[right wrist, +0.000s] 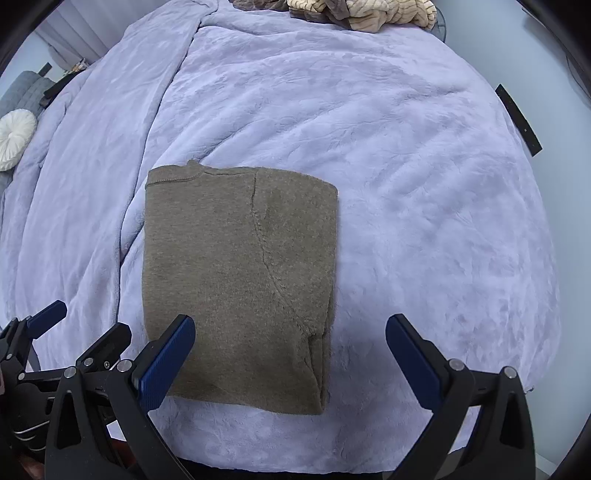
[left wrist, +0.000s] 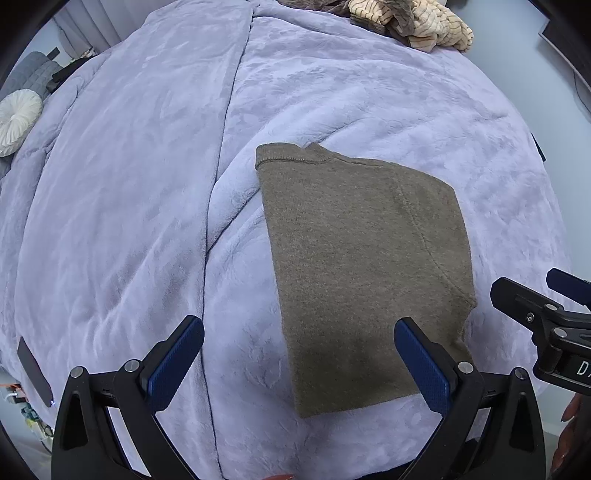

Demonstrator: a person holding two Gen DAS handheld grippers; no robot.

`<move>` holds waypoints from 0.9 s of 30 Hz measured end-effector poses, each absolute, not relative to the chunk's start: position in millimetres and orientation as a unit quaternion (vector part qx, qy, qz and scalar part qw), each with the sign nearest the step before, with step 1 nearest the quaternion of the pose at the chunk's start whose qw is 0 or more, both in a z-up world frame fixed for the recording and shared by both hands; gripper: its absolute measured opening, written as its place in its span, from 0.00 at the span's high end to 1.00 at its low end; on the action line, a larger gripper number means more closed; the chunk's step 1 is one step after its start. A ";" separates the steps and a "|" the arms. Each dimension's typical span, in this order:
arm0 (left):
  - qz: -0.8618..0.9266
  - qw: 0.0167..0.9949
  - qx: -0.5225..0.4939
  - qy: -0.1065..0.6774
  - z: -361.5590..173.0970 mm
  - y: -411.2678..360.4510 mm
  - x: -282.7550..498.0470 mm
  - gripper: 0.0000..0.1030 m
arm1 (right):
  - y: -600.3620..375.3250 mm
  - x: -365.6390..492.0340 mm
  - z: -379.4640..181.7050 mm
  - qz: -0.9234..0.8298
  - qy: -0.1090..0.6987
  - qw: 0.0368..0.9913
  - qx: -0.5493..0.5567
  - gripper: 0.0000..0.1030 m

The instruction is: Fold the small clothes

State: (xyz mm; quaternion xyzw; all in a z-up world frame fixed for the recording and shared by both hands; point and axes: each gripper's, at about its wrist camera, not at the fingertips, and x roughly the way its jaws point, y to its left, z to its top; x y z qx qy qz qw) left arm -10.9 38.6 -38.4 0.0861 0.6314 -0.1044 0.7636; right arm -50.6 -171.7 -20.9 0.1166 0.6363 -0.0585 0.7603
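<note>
A small olive-brown knit sweater (left wrist: 362,266) lies flat and folded into a rectangle on a lavender fleece blanket (left wrist: 129,184); it also shows in the right wrist view (right wrist: 236,280). My left gripper (left wrist: 299,336) is open and empty, hovering over the sweater's near left edge. My right gripper (right wrist: 290,332) is open and empty above the sweater's near right corner. The right gripper shows at the right edge of the left wrist view (left wrist: 532,299), and the left gripper at the left edge of the right wrist view (right wrist: 74,325).
A pile of beige striped and brown clothes (left wrist: 410,18) lies at the far edge of the bed, also in the right wrist view (right wrist: 354,11). A round white cushion (left wrist: 16,122) and grey pillow (left wrist: 31,70) sit far left.
</note>
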 end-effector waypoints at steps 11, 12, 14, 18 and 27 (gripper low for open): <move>-0.100 0.763 0.082 0.634 -38.3 43.1 -11.8 0.00 | -172.1 -54.6 -20.1 -0.065 0.638 0.759 0.115 0.00; -0.099 0.763 0.081 0.634 -38.3 43.6 -12.0 0.00 | -171.7 -54.4 -20.1 -0.066 0.638 0.759 0.114 0.00; -0.099 0.762 0.080 0.635 -38.8 44.3 -12.0 0.00 | -171.6 -54.5 -20.1 -0.065 0.638 0.759 0.114 0.00; -0.100 0.762 0.080 0.635 -38.5 45.3 -11.9 0.00 | -170.8 -55.6 -20.0 -0.065 0.638 0.759 0.114 0.00; -0.100 0.762 0.081 0.635 -38.6 45.5 -12.0 0.00 | -169.6 -57.4 -19.3 -0.067 0.637 0.759 0.112 0.00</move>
